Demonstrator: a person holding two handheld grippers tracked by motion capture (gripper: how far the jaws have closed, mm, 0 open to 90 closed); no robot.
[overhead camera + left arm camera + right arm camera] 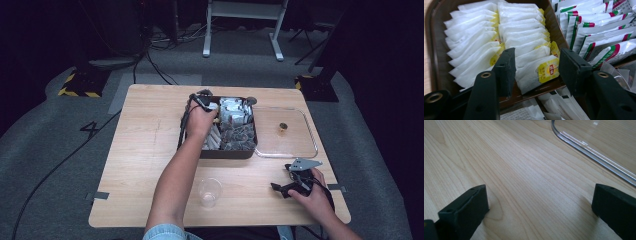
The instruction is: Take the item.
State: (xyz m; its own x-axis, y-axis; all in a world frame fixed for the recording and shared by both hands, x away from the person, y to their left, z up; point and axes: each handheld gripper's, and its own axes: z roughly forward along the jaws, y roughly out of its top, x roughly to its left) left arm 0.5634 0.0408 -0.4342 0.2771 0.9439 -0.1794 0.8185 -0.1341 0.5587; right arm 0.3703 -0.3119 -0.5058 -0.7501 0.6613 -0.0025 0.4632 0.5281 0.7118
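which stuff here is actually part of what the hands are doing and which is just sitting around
In use:
- left tongs, open around the front tea bag
- brown organiser tray
- plastic cup, probably where the bag goes

Lying about:
- clear lid
- right tongs, open, idle on the table
- striped sachets

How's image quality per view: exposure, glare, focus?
High view: table lit, surroundings nearly black, cup faint. Left gripper view: tea bags sharp, whites slightly blown, near jaws soft. Right gripper view: glare streaks on clear lid, jaw shadows on wood.
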